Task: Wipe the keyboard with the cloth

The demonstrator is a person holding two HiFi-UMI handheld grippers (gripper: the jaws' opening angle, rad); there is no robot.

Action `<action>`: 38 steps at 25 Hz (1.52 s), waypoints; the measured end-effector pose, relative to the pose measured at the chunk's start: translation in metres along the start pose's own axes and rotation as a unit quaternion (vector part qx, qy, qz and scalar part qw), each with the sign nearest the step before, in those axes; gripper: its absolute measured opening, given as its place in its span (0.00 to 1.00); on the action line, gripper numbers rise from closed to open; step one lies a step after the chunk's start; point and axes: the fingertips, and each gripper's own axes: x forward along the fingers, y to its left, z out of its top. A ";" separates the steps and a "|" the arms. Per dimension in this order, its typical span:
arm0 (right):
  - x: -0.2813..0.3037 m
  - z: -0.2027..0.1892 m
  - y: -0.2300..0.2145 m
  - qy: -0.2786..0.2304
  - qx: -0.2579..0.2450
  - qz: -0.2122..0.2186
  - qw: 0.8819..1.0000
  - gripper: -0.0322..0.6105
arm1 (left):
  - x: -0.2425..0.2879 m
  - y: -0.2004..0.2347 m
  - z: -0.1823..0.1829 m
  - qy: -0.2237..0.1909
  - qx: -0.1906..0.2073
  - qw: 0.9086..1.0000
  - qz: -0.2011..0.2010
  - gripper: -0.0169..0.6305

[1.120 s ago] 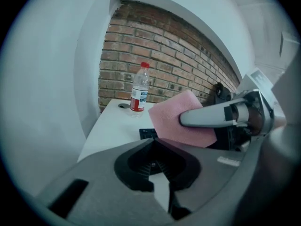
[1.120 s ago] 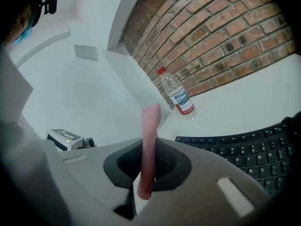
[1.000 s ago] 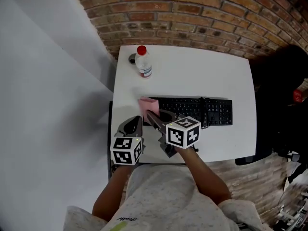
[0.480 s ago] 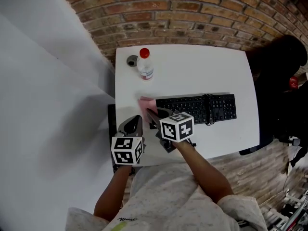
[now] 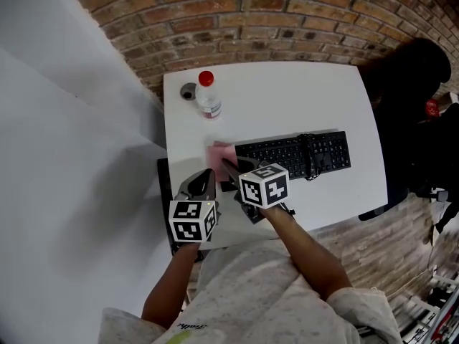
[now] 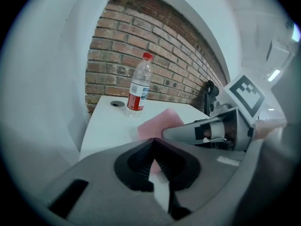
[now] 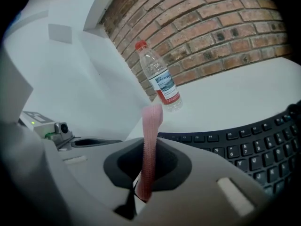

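Right hand-held gripper [image 7: 145,185]: jaws clamped on cloth [image 7: 149,140], which is pink, ribbed, seen edge-on as thin strip rising past tips. Cloth at left end of keyboard [image 5: 295,155], near left edge of desk [image 5: 287,95]. Keyboard black, long axis parallel to desk's near edge. Left hand-held gripper [image 6: 153,160]: jaws together, nothing gripped, at desk's near-left corner, just beside the right one. Bottle [image 5: 208,97] upright at far-left corner.

Head view: my right gripper [image 5: 226,166] covers the near edge of the cloth [image 5: 221,151] and the left end of the keyboard [image 5: 280,153]. Right gripper view: keyboard runs off the right edge. Print on the bottle [image 5: 208,97] too small to read. Left of it, a small dark round thing [image 5: 188,91]; can't tell what.
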 end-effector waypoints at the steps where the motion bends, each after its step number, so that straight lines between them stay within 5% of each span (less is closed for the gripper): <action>1: -0.001 0.000 -0.002 0.000 -0.001 -0.002 1.000 0.08 | 0.001 0.000 0.000 0.002 0.001 1.000 -0.002 0.01; 22: -0.035 0.001 -0.040 -0.017 0.000 -0.064 0.998 0.08 | 0.020 -0.031 -0.003 0.016 0.024 0.999 -0.045 0.01; 38: -0.057 0.001 -0.063 -0.021 -0.012 -0.075 0.997 0.08 | 0.026 -0.053 -0.002 0.014 0.027 0.999 -0.035 0.01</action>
